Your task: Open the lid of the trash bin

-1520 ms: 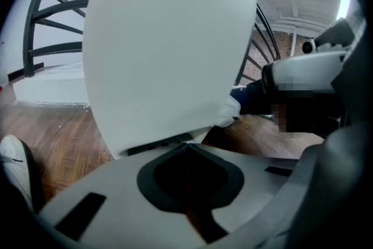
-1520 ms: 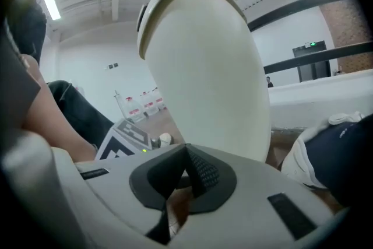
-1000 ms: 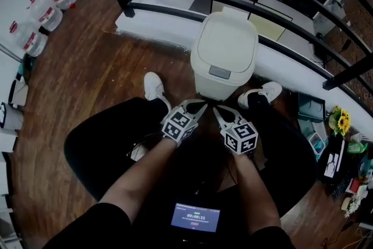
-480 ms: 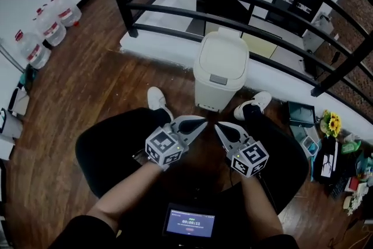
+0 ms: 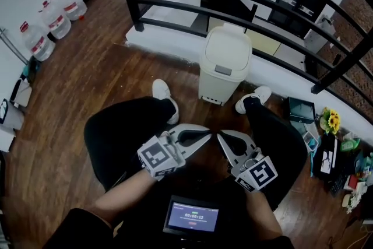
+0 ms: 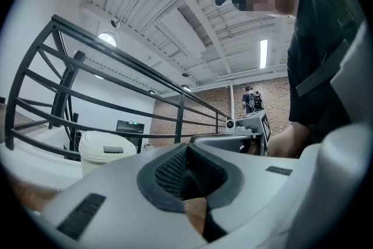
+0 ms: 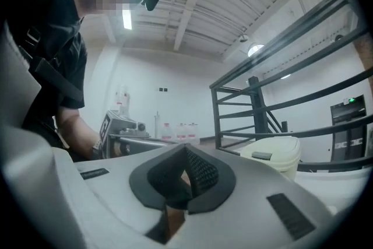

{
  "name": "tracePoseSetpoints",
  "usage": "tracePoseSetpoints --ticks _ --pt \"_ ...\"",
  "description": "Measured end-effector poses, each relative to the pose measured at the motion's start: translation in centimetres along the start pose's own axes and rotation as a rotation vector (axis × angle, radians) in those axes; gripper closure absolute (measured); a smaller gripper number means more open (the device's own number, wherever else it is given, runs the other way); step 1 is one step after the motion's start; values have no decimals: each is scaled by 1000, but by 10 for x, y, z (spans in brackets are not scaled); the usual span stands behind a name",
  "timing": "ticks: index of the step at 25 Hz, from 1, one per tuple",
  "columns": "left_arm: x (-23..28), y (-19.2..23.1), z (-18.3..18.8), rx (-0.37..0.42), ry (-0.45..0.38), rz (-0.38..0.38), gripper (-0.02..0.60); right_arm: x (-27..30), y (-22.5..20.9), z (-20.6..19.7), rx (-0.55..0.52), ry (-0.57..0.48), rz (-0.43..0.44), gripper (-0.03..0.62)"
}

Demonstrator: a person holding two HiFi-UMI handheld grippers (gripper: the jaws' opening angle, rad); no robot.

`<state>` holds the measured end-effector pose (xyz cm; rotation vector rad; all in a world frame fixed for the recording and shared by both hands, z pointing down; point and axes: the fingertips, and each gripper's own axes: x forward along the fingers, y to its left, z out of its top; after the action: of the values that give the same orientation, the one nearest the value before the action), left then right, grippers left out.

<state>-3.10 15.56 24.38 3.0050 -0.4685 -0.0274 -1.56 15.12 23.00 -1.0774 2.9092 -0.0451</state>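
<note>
Left gripper and right gripper jaws meet empty in their own views; the head view sets both short of the closed bin.

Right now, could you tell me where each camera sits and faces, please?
Head view: on the person's head, steeply down at the trash bin; shows forearms, legs, left gripper, right gripper.
Left gripper view: on that gripper, along its shut jaws; shows the person's torso.
Right gripper view: likewise, its jaws shut; shows torso, arm.
Shared: all three show the bin.
</note>
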Motion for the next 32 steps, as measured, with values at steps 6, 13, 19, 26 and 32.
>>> tracePoseSetpoints --ticks 6,13,19,26,32 --pt "-4 -10 -10 -7 -29 0 543 -5 17 6 2 -44 -9 576" --pt "-4 -17 -16 34 -33 1 543 -5 17 -1 16 -63 -23 576" --pt "-10 1 -9 73 -78 58 545 -3 2 -7 42 -68 -47 576" --pt "-9 4 -13 63 -82 53 545 -4 -5 -15 58 -57 -64 576" --pt "-10 7 -11 59 -100 63 545 -4 -7 -16 55 -47 -70 576"
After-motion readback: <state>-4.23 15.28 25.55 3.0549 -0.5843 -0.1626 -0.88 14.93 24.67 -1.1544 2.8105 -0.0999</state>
